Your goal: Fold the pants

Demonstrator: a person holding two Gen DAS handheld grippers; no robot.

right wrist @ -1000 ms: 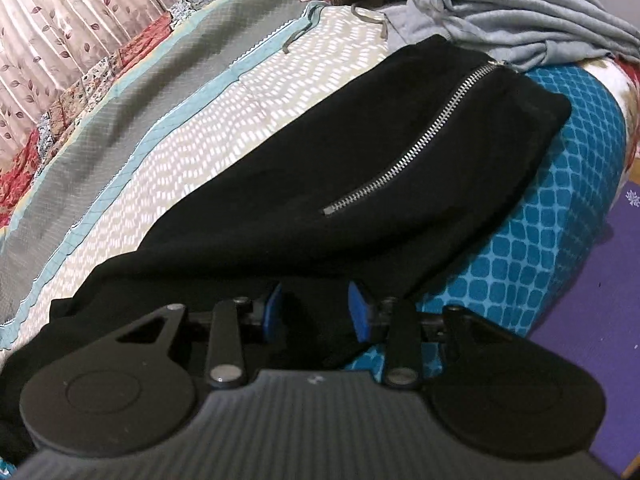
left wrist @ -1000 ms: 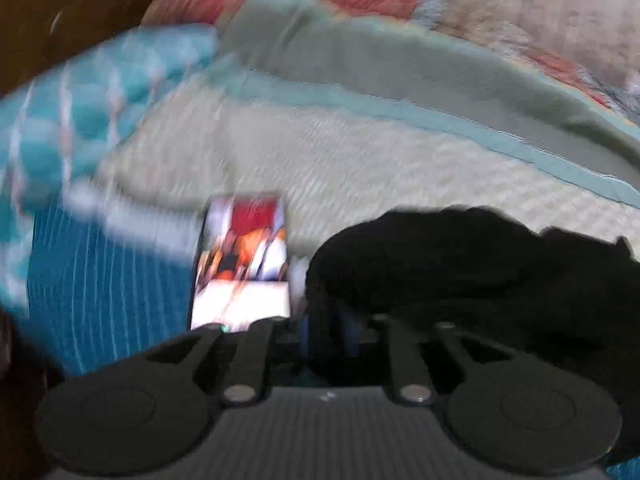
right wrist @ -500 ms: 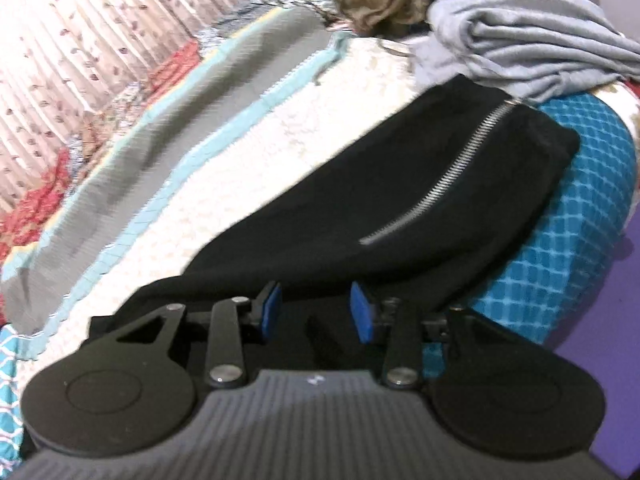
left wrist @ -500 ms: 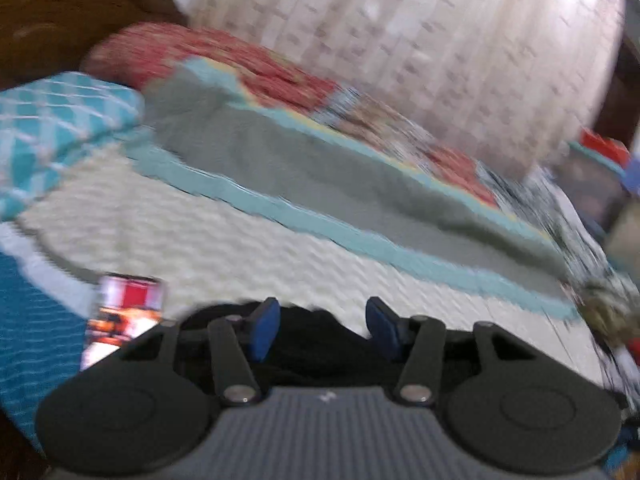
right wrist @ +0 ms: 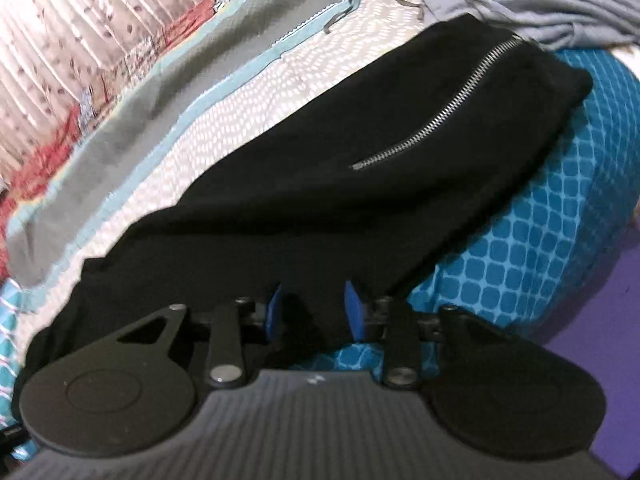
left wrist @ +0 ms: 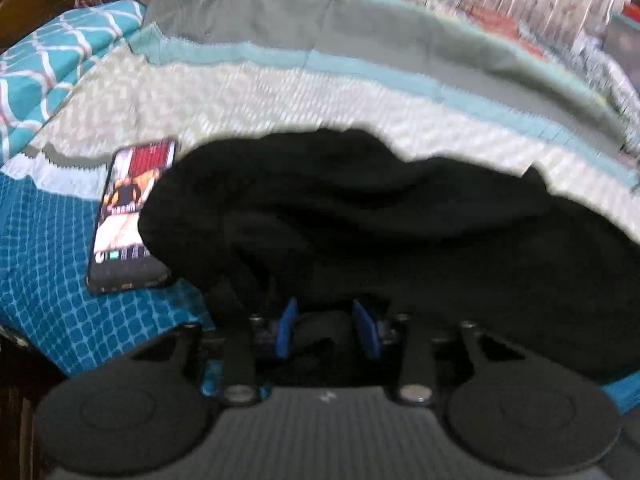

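Left gripper (left wrist: 326, 330): jaws closing, blue pads set narrow, with black cloth bunched between them; the picture is too blurred and dark to say whether the pads press on it.
Phone (left wrist: 128, 216): lies on the blue checked cover, ahead and to the left of the left gripper, its near right corner tucked under the edge of the cloth.
Pants (right wrist: 360, 152): black, spread on the bed; from the left gripper they heap up directly ahead and run off to the right.
Long axis: seen from the right gripper, the pants stretch away ahead and to the right, the silver zip (right wrist: 440, 108) running along that same line toward the far end.
Right gripper (right wrist: 314, 314): jaws closing, narrow, with the near hem of the pants between the blue pads; whether they grip it, I cannot tell.
Grey garment (right wrist: 540, 4): piled beyond the far end of the pants, touching them.
Nearer hand: both sit at the near edge, one toward each end, so I'd guess the fold goes away from them, across the long axis.
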